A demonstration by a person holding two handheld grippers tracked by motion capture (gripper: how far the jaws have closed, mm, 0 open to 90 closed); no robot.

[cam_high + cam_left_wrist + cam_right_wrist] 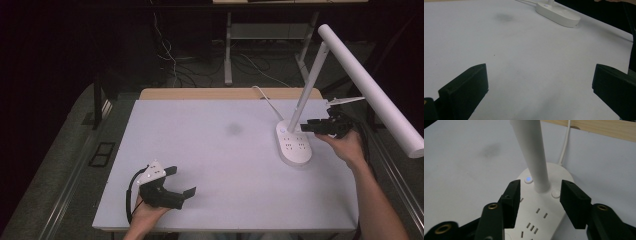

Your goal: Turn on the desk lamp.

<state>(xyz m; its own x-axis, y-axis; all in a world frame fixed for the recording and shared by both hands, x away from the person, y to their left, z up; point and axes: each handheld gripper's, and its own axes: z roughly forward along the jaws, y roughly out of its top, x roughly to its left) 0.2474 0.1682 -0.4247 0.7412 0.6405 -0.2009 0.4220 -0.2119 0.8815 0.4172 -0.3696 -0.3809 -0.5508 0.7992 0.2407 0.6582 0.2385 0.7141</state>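
Our right claw (537, 195) stands half spread around the lamp (534, 157) stem, not touching; left claw (539, 92) wide over the counter (210, 150).

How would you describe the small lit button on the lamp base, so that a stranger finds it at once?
Start from the white desk lamp at the right of the white table and follow its slanted stem down to the oval base with sockets. The lit button sits beside the foot of the stem. It glows blue, while the round button on the stem's other side is unlit.
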